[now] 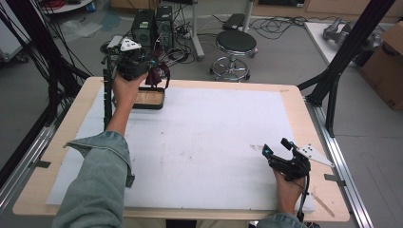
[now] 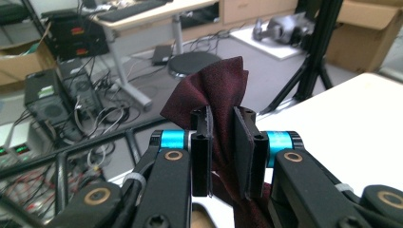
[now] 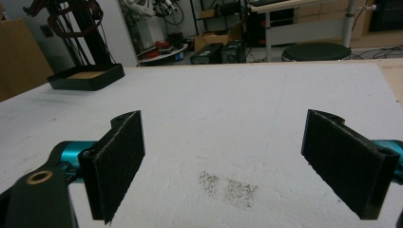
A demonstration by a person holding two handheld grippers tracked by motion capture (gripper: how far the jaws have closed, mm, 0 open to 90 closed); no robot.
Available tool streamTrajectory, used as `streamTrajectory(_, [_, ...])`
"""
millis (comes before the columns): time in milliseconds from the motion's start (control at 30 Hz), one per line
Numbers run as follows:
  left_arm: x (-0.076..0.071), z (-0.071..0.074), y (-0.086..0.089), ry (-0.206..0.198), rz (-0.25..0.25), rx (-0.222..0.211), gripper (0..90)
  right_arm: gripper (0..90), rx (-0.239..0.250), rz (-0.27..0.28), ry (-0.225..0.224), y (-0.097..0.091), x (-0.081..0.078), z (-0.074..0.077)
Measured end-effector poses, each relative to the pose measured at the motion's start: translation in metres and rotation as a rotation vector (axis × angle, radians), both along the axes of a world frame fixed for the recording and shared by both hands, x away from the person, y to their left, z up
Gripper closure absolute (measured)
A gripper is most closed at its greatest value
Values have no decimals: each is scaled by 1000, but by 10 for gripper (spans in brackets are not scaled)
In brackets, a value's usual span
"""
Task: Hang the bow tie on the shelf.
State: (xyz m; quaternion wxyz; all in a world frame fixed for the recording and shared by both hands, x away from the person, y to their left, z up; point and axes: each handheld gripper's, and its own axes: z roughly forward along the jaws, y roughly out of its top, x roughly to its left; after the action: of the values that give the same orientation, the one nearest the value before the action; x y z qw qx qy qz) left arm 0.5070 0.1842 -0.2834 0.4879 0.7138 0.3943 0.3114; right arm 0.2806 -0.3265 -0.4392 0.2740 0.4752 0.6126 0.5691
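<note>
Nearest the lens in the left gripper view, black padded jaws pinched tight on a fold of dark red cloth (image 2: 216, 90), fabric bunching above the pads and trailing down between them; left gripper (image 1: 130, 66) so clenched on the cloth, lifted at the far left corner of the table (image 1: 294, 102), just above a shallow black tray (image 1: 149, 99) with a wooden floor; judged as the lifting step, cloth drawn up out of the tray, or possibly being lowered toward it, hard to say which; next move likely calling for a steady carry over the white mat (image 1: 209, 142) without letting the hanging end snag on the tray rim; right gripper (image 1: 275, 148) resting low at the near right of the mat, jaws spread wide, holding nothing, well apart from the cloth; faint dark smudge (image 3: 228, 186) on the mat just ahead of it.
</note>
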Motion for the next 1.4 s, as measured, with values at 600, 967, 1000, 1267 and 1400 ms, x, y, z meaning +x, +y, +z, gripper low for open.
streamTrajectory(600, [7,-16,-4,13,69,94,768,134,3,5,0,0,0,0])
streamTrajectory(967, [8,-18,-5,11,87,116,749,134,4,6,1,0,0,0])
streamTrajectory(1000, [8,-18,-5,14,88,115,743,135,3,6,-1,0,1,0])
streamTrajectory(1267, [7,-20,-5,18,86,114,710,135,3,6,1,0,1,0])
streamTrajectory(1400, [6,-18,-5,12,86,113,702,135,3,4,1,0,0,0])
